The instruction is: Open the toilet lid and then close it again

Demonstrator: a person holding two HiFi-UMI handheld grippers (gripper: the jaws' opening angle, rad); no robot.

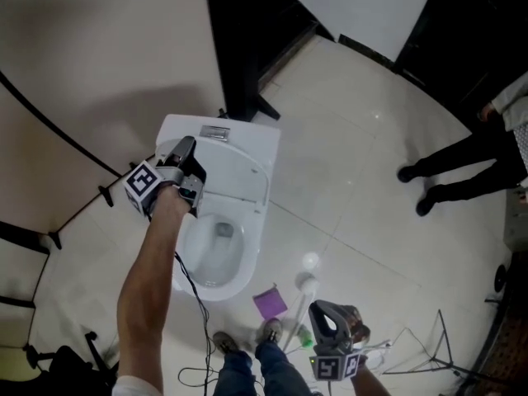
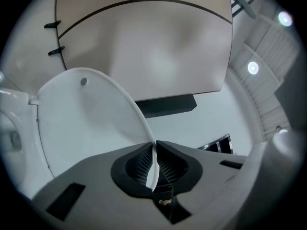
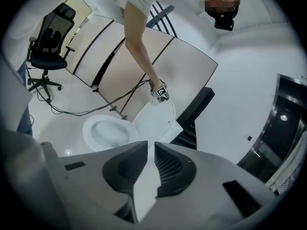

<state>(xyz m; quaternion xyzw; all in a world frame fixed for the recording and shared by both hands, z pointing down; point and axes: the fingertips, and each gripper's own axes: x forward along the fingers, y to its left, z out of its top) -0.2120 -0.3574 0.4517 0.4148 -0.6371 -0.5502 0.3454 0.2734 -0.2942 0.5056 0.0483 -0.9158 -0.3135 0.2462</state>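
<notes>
Two grippers in view. Left gripper (image 1: 186, 150) is clenched on the rim of the lid (image 1: 241, 174), which stands raised against the tank, over the open bowl (image 1: 216, 246). In the left gripper view the lid (image 2: 86, 123) edge is pinched thin between both pads of the left gripper (image 2: 154, 146). Right gripper (image 1: 321, 313) is low by the person's feet, well apart from the toilet. Right gripper view: the right gripper (image 3: 150, 145) has its jaws a narrow slit apart, nothing between them, pointing toward the lid (image 3: 156, 119). A purple scrap (image 1: 270, 303) lies on the floor near the bowl.
</notes>
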